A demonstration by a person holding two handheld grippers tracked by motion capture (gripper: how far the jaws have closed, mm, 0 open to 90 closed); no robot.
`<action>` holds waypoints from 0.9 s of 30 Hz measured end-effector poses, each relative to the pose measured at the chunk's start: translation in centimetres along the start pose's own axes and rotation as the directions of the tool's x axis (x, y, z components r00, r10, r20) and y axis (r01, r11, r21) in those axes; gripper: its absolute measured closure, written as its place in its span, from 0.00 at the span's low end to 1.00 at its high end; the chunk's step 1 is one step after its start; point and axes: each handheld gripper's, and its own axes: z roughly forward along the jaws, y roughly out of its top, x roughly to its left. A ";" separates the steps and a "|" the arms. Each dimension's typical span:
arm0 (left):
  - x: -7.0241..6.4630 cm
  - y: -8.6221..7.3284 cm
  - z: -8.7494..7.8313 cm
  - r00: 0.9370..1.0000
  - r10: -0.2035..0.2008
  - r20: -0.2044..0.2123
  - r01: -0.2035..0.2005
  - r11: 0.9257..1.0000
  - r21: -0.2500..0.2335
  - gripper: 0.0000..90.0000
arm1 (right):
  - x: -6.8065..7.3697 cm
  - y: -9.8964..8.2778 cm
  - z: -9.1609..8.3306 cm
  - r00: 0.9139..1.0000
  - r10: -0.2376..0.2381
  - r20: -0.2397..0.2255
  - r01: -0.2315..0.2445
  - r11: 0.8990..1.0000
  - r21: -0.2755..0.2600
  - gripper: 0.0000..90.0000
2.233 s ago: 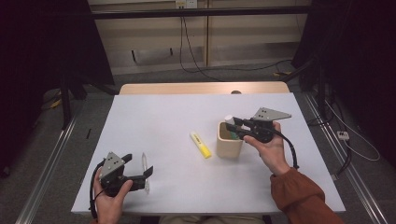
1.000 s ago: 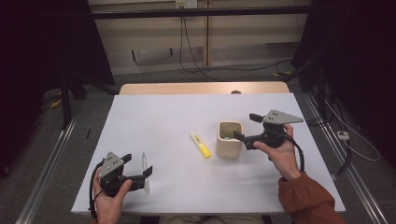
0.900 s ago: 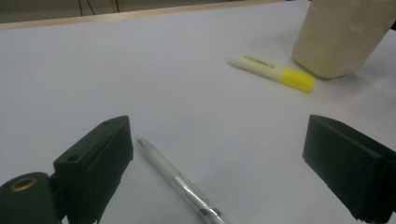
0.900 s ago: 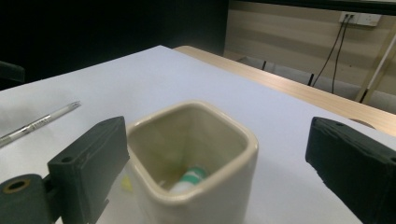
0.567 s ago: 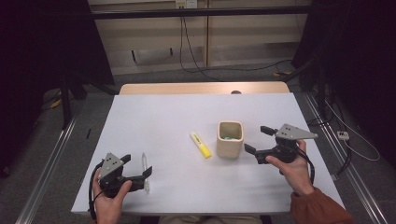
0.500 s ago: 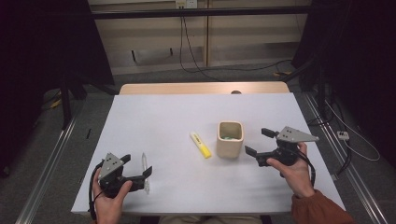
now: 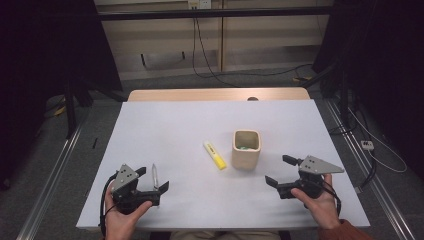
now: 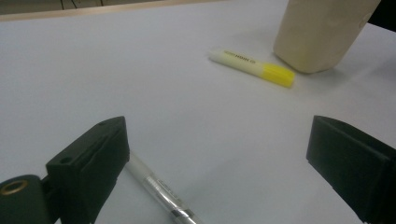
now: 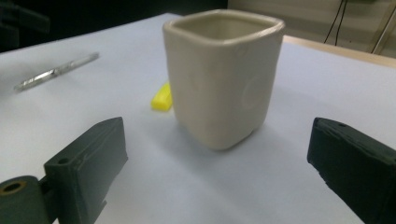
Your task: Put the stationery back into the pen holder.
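A beige square cup stands upright right of the table's middle, with something green inside. Just left of it lies a yellow highlighter. A clear pen lies near the front left, between the jaws of my open left gripper. In the left gripper view the pen rests by the left jaw, and the highlighter and cup lie farther off. My right gripper is open and holds nothing, to the front right of the cup. Its own view faces the cup.
The white table has its front edge just below both hands. A wooden strip borders the far edge. Cables and dark frames stand on the floor around the table.
My right gripper has drawn back from the cup's rim toward the front right of the table, with its jaws open. The left gripper, pen and highlighter have not moved.
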 end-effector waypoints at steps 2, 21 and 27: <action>0.1 0.1 -0.1 1.000 -0.003 0.013 0.003 1.000 0.012 0.10 | 0.2 -0.2 -0.1 1.000 -0.015 -0.004 0.015 1.000 0.002 0.05; -0.1 0.5 0.2 0.994 0.012 0.106 -0.024 0.994 0.105 0.70 | -0.6 -0.9 -0.6 0.999 0.026 0.017 -0.026 0.999 -0.037 0.09; -0.5 0.6 0.3 0.990 0.022 0.136 -0.040 0.991 0.126 0.94 | -0.6 -0.9 -0.6 1.000 0.027 0.013 -0.026 0.999 -0.035 0.09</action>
